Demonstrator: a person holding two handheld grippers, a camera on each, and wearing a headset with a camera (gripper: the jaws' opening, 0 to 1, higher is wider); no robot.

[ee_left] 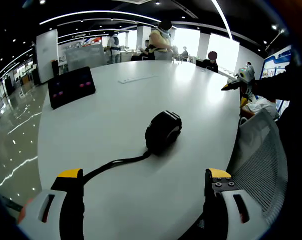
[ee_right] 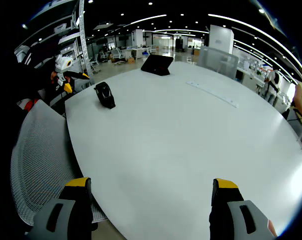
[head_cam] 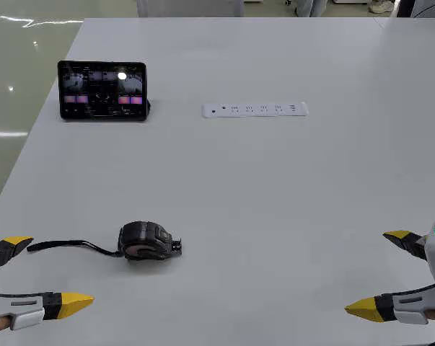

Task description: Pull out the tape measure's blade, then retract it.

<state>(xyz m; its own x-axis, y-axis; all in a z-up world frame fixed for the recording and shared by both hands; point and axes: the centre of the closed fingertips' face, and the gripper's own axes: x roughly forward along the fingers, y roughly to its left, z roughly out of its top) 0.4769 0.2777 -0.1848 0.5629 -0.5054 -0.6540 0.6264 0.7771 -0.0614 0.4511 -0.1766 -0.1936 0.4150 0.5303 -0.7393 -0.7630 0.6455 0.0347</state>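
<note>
- The tape measure (head_cam: 148, 241) is seen lying on the white table (head_cam: 275, 187), in the near left part, with its black strap (head_cam: 66, 246) trailing out to the left.
- No blade is seen drawn out; a small end tab seems to sit at the right side of the case.
- The left gripper (head_cam: 47, 270) is held near the strap's end, just left of the tape measure, touching nothing, its jaws spread wide.
- The right gripper (head_cam: 379, 272) is held well apart at the near right edge, jaws likewise spread wide and empty.
- A tablet (head_cam: 102, 90) and a power strip (head_cam: 255, 109) are seen at the far side, well clear of the work.
- The step in hand is judged to be the approach: nothing has been gripped yet.
- Next, the case would need to be pinned by the left gripper, and the end tab pinched by the right gripper and drawn rightward.
</note>
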